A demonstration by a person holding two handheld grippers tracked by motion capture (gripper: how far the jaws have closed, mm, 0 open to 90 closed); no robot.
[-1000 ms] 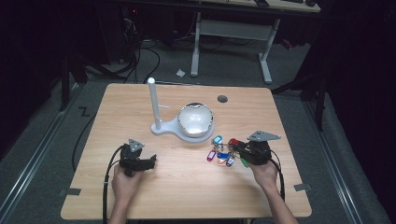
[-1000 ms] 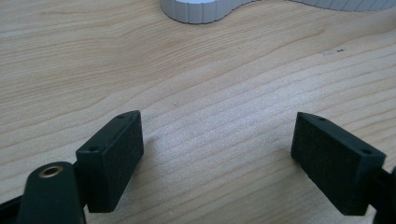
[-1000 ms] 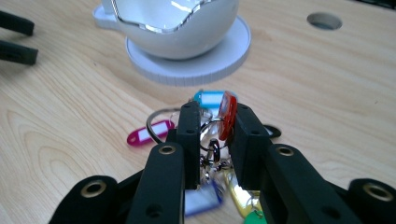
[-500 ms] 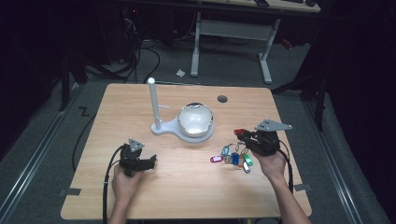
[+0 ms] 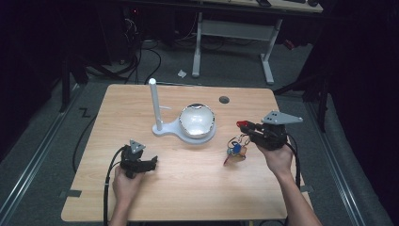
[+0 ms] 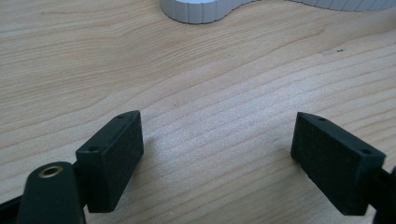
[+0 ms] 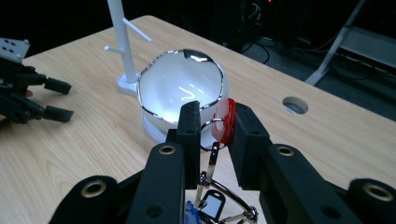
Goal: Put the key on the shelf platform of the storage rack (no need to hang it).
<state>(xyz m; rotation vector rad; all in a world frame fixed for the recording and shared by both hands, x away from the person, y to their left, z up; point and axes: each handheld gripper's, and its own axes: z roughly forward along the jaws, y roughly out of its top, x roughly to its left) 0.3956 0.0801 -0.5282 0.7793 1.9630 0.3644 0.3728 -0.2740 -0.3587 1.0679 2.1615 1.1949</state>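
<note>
Over on the right, the right gripper has its two flat black pads clamped on a glossy red oval tag, which stands on edge between them with its upper rim poking out past the fingertips. Below the pads a thin wire ring threads the tag to a bunch of keys: bright metal loops, a blue plastic tag and a dark one, all dangling under the fingers and clear of the wooden table. Seen from above, the bunch hangs just below and to the left of the right gripper, whose grey three-cornered plate sits on top.

Beyond those fingertips stands a shiny white bowl with a wavy chrome-edged rim, seated on a ribbed white base that also carries a slim upright post with short pegs.

The left gripper rests low over the pale grained tabletop, its blocky rubber-faced pads spread wide with bare wood between them; the ribbed edge of the base lies well ahead of them.
</note>
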